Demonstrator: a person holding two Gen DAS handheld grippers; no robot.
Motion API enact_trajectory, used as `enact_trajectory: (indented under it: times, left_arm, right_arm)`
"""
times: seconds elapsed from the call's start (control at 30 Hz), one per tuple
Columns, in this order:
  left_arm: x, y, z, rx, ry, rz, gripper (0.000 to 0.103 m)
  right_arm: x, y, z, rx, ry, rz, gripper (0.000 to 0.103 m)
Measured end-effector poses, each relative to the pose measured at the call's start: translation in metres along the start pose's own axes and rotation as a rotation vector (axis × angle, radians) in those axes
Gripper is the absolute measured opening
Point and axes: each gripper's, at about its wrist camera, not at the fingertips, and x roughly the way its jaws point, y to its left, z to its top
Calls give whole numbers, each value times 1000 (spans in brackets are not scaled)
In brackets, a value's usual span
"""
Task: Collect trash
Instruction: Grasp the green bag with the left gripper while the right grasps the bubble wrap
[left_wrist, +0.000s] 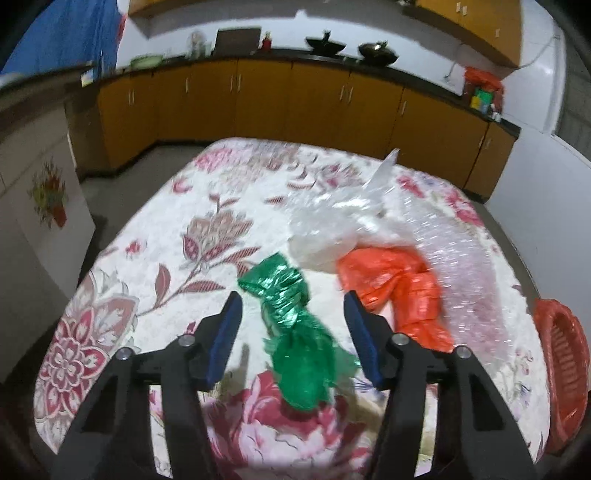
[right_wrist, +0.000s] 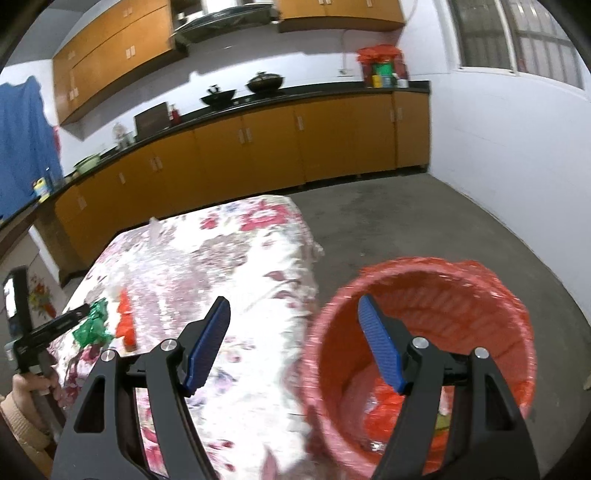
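Left claw (left_wrist: 293, 306): jaws apart, blue pads (left_wrist: 225, 330) on either side of the green wrapper, not pressing it — nothing gripped.
Green wrapper (left_wrist: 295, 332): crumpled shiny green plastic lying on the table, its length running between the open pads of the left claw.
Orange plastic bag (left_wrist: 397, 291): crumpled, on the table just beside the green wrapper, towards the basket side; part of it lies behind one pad of the left claw.
Clear plastic (left_wrist: 332, 225): a translucent white heap beyond the orange plastic bag, touching it; blurred, so its exact edges are hard to tell.
Bubble wrap (left_wrist: 469, 266): a clear sheet spread over the tablecloth between the orange plastic bag and the table's edge.
Table (left_wrist: 155, 236): covered with a white cloth printed with red and pink flowers.
Red basket (right_wrist: 424, 280): woven, lined with red plastic, standing on the floor just beside the table — some red and clear trash lies at its bottom.
Right claw (right_wrist: 295, 317): jaws wide apart and empty, above the gap between table edge and red basket; one pad is seen over the cloth, the other over the basket's mouth.
Person's hand (right_wrist: 31, 387): at the edge of the right wrist view, holding the left claw's handle.
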Motion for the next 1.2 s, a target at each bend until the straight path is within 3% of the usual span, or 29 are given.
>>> enact_trajectory:
  times: [0.23,0.3,0.4,0.67,0.93,1.07,1.13,1.2]
  left_arm:
    - [27,8,-11,-7,84,4,41]
    - [28,9,-12,-4,90,-4,28]
    - [29,12,-12,-17,94,-16,21]
    - [15,36,-6,-55,51,-19,19]
    - [-9,60,0,-85,1,-18,20]
    - [-11,62,-1,-94,1,-24,20]
    - [-11,62,-1,-100,1,-28,20]
    - [-12,62,-1,-99,-2,-31,20]
  right_arm:
    - [19,45,3,-62,25,55,72]
    - [24,54,4,-75,32,67,72]
    - [35,72,4,-97,46,97,71]
    - [73,113,1,-151,116,169,54]
    - [118,140,-19,-187,240,174,54]
    - [130,144,-34,-232,291,151,21]
    - [123,141,-33,-227,270,149,12]
    - [115,139,-29,-222,246,149,9]
